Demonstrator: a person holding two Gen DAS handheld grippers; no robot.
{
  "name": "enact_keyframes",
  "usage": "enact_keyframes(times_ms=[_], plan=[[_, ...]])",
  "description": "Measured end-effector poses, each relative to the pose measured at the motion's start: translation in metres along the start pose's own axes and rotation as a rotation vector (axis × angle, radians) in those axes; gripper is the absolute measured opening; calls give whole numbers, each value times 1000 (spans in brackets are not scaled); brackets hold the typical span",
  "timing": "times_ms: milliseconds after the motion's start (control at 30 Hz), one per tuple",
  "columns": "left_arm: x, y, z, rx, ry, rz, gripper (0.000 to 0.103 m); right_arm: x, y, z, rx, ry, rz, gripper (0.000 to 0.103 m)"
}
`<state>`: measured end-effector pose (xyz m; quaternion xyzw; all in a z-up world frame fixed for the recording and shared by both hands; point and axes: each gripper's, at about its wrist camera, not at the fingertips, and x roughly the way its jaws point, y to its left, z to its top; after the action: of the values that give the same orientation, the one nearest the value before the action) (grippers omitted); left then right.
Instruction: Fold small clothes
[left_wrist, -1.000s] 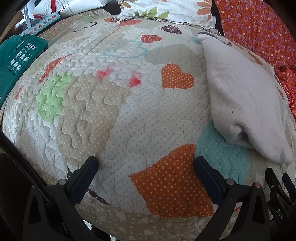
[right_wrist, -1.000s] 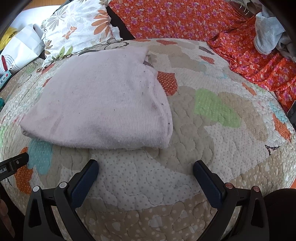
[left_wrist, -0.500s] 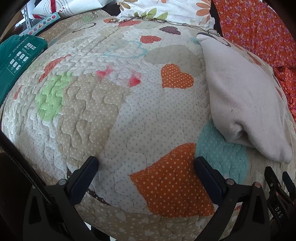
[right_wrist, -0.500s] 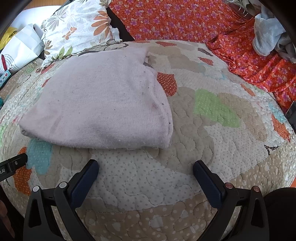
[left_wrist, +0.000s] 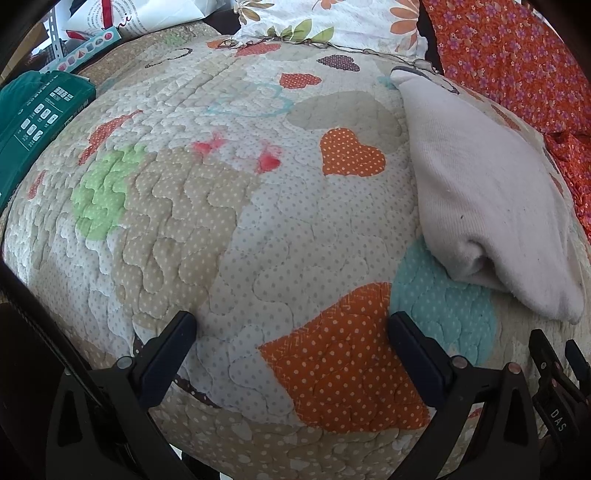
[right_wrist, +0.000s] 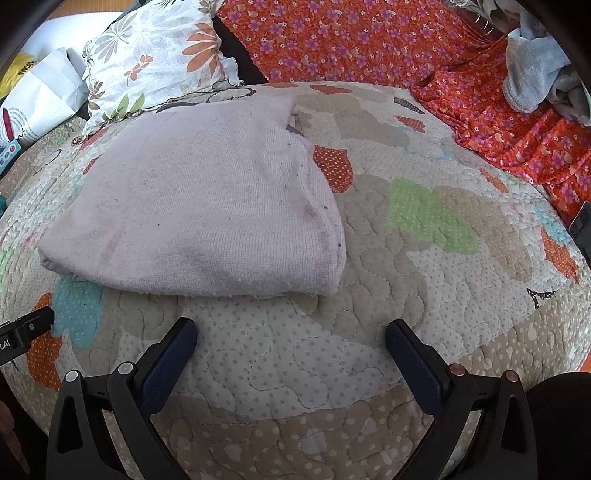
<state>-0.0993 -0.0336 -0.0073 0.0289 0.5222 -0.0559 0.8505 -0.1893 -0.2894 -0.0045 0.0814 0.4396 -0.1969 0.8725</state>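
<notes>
A pale pink knitted garment (right_wrist: 199, 206) lies folded into a flat rectangle on the patchwork quilt (right_wrist: 424, 295). In the left wrist view the same garment (left_wrist: 480, 192) sits at the right, its folded corner toward me. My right gripper (right_wrist: 291, 343) is open just in front of the garment's near edge, holding nothing. My left gripper (left_wrist: 291, 332) is open over bare quilt (left_wrist: 221, 221), left of the garment and apart from it. The tip of the left gripper shows at the left edge of the right wrist view.
A floral pillow (right_wrist: 155, 62) and a white paper bag (right_wrist: 37, 99) lie behind the garment. Orange flowered fabric (right_wrist: 369, 40) covers the back right, with a grey-blue cloth (right_wrist: 535, 74) heaped on it. A green box (left_wrist: 33, 122) sits at the quilt's left edge.
Both grippers have drifted only slightly; the garment stays folded in place and neither gripper has closed.
</notes>
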Motion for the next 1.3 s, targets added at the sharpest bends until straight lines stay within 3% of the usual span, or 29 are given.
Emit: enact_keyframes(times_ms=[1300], plan=[[-3, 0, -4, -7, -4, -2, 103, 0, -1, 0, -1, -1, 1, 103]])
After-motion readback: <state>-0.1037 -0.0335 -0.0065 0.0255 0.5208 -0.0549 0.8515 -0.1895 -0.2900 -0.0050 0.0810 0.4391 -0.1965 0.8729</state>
